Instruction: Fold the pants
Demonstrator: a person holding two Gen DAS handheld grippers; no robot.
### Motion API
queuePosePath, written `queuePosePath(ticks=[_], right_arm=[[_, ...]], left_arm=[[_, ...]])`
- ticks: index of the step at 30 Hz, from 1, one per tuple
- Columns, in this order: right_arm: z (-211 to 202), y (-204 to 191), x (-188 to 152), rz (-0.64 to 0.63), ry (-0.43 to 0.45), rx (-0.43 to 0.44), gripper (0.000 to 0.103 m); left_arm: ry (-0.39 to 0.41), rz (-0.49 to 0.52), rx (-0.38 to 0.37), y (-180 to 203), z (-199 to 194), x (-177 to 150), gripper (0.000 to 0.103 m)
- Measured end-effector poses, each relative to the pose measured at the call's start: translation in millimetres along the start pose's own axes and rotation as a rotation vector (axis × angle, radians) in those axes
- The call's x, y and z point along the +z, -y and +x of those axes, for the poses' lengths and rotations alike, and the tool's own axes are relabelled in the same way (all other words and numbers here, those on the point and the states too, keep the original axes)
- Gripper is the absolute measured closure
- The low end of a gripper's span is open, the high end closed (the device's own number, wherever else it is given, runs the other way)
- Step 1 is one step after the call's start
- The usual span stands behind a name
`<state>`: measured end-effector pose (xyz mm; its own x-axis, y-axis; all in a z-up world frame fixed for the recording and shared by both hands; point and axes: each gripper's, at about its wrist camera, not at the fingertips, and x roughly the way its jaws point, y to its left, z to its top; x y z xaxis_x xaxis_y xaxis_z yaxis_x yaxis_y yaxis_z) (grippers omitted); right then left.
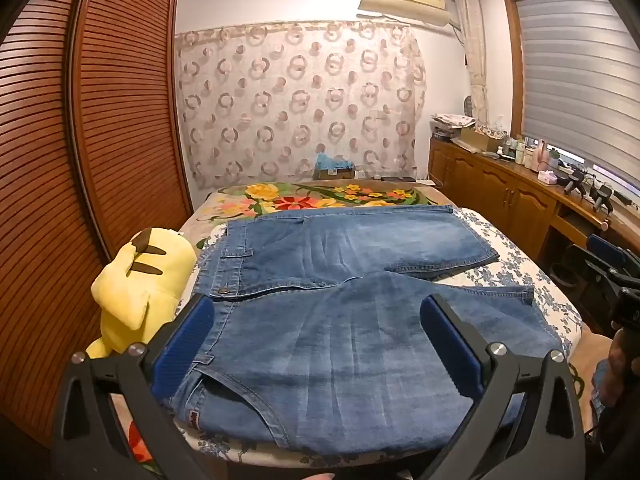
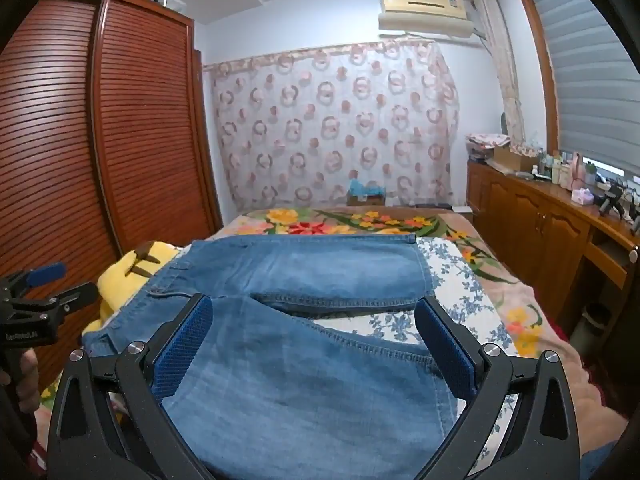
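A: How many things on the bed (image 1: 516, 248)?
B: One pair of jeans (image 1: 344, 280), two legs spread apart, and one yellow plush toy (image 1: 140, 280) beside the waistband.
A: And the two grippers?
B: Left gripper (image 1: 320, 344) and right gripper (image 2: 316, 344) both angle down over the near leg — jaws released wide, grasping nothing, denim below the gap

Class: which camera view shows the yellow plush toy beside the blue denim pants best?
The left wrist view: the yellow plush toy shows nearly whole, brown stripes included, left of the blue denim pants. The right wrist view shows only a sliver behind the waistband.
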<state>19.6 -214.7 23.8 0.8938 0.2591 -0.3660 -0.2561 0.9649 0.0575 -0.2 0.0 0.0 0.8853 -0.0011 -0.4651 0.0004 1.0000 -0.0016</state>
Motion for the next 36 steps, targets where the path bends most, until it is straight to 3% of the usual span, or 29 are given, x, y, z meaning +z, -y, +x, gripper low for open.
queuePosePath(ticks=[36], right_arm=[[0.0,-2.4,0.5,-0.001,-0.004,-0.003,0.000]], left_arm=[[0.011,-0.009,-0.002,-0.8,-4.7,-2.0,0.000]])
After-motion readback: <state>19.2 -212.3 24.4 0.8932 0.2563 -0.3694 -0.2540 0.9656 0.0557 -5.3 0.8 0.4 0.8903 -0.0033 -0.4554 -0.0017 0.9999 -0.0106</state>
